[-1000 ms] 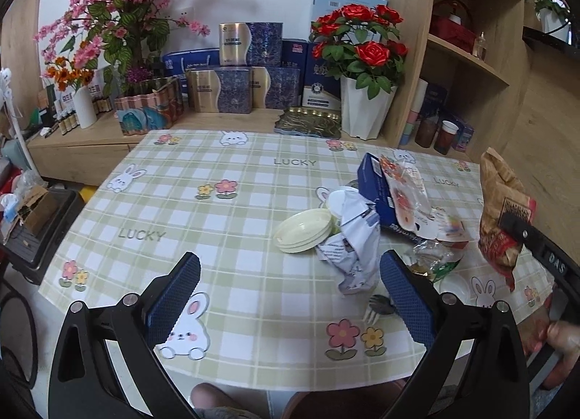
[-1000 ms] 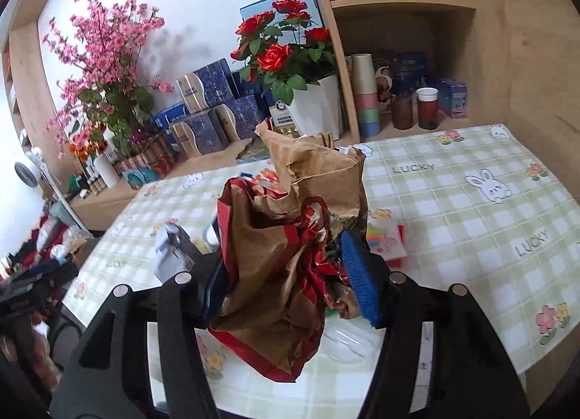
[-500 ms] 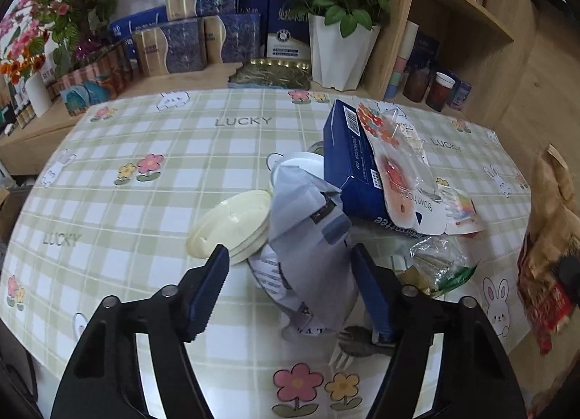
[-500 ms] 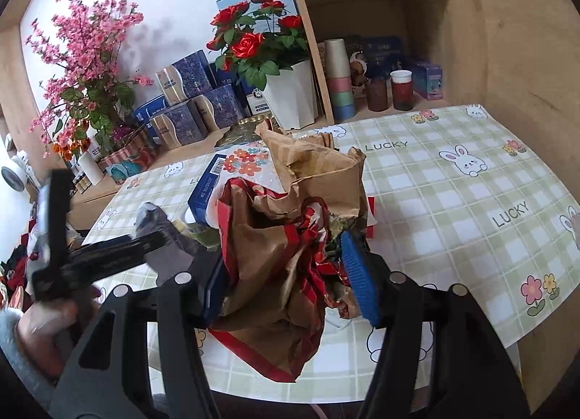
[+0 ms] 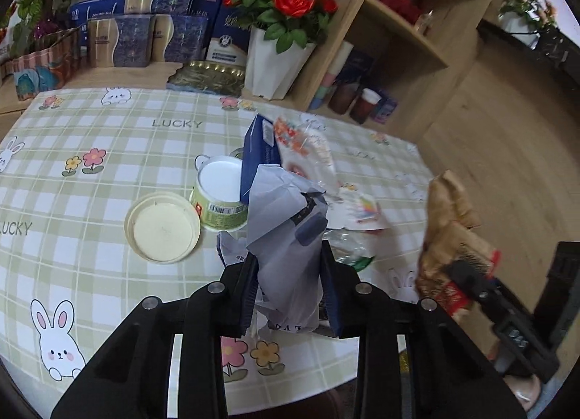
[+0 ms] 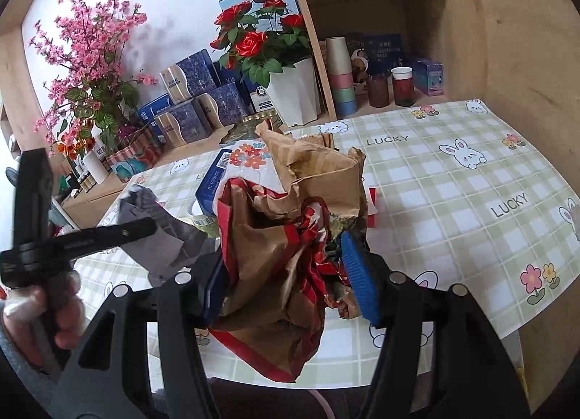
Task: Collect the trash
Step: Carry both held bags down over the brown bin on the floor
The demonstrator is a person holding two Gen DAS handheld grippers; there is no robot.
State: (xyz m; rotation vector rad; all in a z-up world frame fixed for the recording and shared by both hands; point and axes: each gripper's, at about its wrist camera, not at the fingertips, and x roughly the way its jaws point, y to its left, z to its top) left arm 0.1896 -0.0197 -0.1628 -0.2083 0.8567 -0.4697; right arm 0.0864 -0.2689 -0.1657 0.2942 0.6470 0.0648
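- left claw (image 5: 288,290) clamped on grey plastic bag (image 5: 286,237); light, floppy, grip bunched middle
- right claw (image 6: 286,274) pinching brown paper bag (image 6: 290,237); crumpled, tears easily

"LUCKY" is printed on the checked tablecloth (image 5: 108,136) over the worktop: once near the far edge, once cut off as "UCKY" at the left edge in the left wrist view, and twice on the right half in the right wrist view. A barcode label is seen on the green tub (image 5: 221,206), digits unreadable. Letters resembling "T A T" are seen on the grey plastic bag (image 5: 286,237) near its lower edge, partly hidden. A barcode is carried by the blue box (image 6: 214,183); its side print is too small to read.
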